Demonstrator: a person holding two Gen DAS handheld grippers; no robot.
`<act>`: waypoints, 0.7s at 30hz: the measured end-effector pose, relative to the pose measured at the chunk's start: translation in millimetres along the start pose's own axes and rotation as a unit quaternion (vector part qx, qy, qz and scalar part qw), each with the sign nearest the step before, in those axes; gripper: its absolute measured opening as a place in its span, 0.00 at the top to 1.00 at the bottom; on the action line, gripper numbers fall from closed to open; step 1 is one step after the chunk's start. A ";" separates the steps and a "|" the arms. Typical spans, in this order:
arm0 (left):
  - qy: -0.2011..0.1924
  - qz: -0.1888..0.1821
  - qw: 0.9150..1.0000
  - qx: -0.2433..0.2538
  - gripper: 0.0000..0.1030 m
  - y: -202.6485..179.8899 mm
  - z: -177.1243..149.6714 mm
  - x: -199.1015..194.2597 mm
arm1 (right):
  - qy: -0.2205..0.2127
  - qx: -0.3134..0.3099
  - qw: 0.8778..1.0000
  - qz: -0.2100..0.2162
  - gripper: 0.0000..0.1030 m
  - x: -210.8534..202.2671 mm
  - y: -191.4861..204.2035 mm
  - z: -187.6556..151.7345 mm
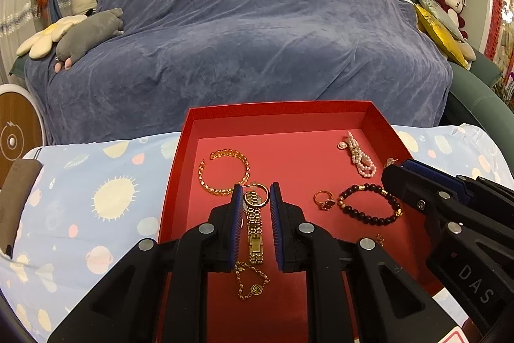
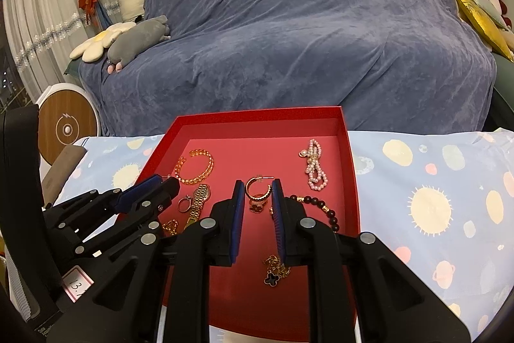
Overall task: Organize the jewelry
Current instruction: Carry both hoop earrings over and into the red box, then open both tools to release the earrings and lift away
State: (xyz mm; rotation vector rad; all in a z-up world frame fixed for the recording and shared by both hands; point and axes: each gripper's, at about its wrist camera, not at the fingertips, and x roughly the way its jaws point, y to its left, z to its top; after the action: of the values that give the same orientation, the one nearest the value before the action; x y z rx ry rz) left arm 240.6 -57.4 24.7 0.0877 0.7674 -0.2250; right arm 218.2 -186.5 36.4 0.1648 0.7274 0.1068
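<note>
A red tray [image 1: 180,156] [image 2: 350,156] on the table holds jewelry. In the left wrist view my left gripper [image 1: 255,193] is open above a gold watch [image 1: 255,230], with a silver ring [image 1: 261,194] at its tips, a gold cuff bracelet [image 1: 225,171] to the left and a gold chain [image 1: 252,282] below. A ring with a dark red flower [image 1: 325,201], a dark bead bracelet [image 1: 369,205] and a pearl strand [image 1: 359,158] lie to the right. My right gripper [image 2: 257,190] is open, its fingers on either side of a gold hoop earring [image 2: 257,187] and the flower ring [image 2: 256,205]. A black clover necklace [image 2: 275,272] lies below.
The tray sits on a light blue cloth with suns and planets [image 2: 427,208]. Behind is a sofa under a blue-grey blanket [image 1: 257,31] with plush toys [image 1: 90,34] and gold cushions [image 1: 440,31]. A round wooden-faced device [image 2: 69,127] stands at the left.
</note>
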 end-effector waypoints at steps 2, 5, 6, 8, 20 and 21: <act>0.002 -0.003 1.000 -0.004 0.86 1.8 0.4 2.5 | 0.001 0.001 1.000 0.000 0.84 3.9 -0.5 -0.8; 0.002 -0.004 1.000 -0.005 0.86 4.0 1.1 4.5 | 0.004 0.001 1.000 0.001 0.84 8.6 -0.6 -1.4; 0.001 -0.003 1.000 -0.005 0.86 4.0 1.1 4.5 | 0.004 -0.001 1.000 0.002 0.84 9.8 0.1 -1.7; -0.001 -0.002 1.000 -0.003 0.86 3.5 1.3 5.5 | 0.004 -0.006 1.000 0.003 0.84 11.7 1.7 -2.6; 0.005 0.008 1.000 -0.003 0.81 0.8 -0.1 14.7 | 0.015 -0.007 1.000 0.002 0.83 22.4 2.3 -7.1; 0.006 0.008 1.000 -0.004 0.79 1.3 0.2 15.1 | 0.015 -0.007 1.000 0.001 0.83 22.5 2.8 -6.8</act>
State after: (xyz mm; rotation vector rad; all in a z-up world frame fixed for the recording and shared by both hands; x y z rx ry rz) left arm 251.5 -58.8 14.3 0.0873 0.7796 -0.2066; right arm 230.3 -179.6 17.2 0.1511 0.7559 0.1157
